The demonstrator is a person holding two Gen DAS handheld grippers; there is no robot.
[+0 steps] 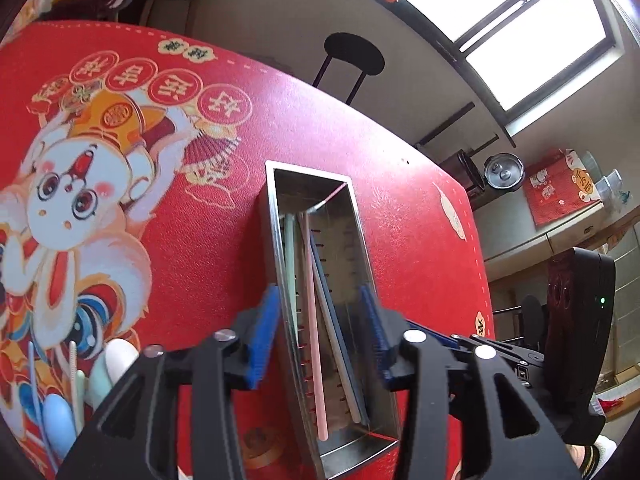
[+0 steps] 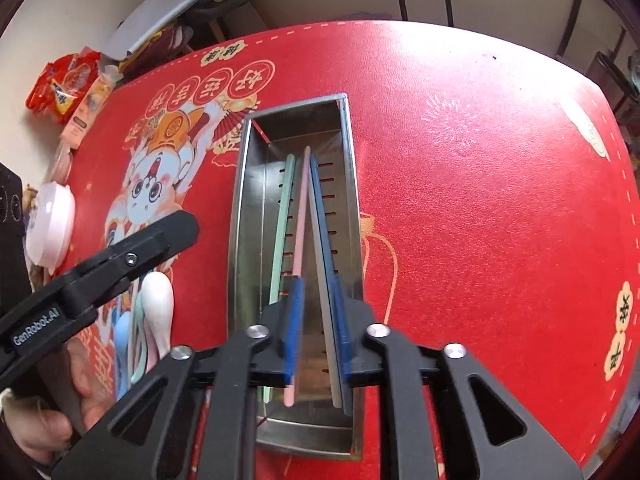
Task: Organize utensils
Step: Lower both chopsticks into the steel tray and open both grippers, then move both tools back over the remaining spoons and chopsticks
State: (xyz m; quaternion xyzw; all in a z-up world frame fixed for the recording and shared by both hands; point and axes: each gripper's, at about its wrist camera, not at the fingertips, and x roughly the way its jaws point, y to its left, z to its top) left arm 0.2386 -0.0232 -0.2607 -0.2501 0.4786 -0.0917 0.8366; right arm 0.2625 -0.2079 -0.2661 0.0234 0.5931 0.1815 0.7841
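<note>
A red tablecloth (image 2: 480,200) printed with a cartoon rabbit in a gold hat covers a table in a lived-in room. A bright window (image 1: 532,36) fills the upper right of the left wrist view, and a black stool (image 1: 354,56) stands just past the table's far edge. In the right wrist view, snack packets (image 2: 64,84) lie off the far left corner of the cloth.

A long, narrow steel tray (image 2: 240,208) sits in the middle of the table, running from near to far. Inside it lie four chopsticks, side by side along its length: a pale green one (image 2: 282,224) on the left, a pink one (image 2: 301,216) in the middle, then a grey one (image 2: 322,280) and a dark blue one (image 2: 320,200) together on the right.

The left gripper (image 1: 320,332) hovers over the near half of the tray, its blue pads spread wide, one outside each long wall, not pressing on them. The right gripper (image 2: 316,320) hangs above the near end of the tray with its blue pads apart; the pink chopstick and the grey and blue pair pass beneath the gap, and nothing is gripped.

To the left of the tray, near the table's front edge, spoons (image 2: 156,312) in white, pale green and pale blue lie in a loose cluster on the cloth. A hand (image 2: 52,412) holds the left gripper's black handle at the lower left of the right wrist view.
</note>
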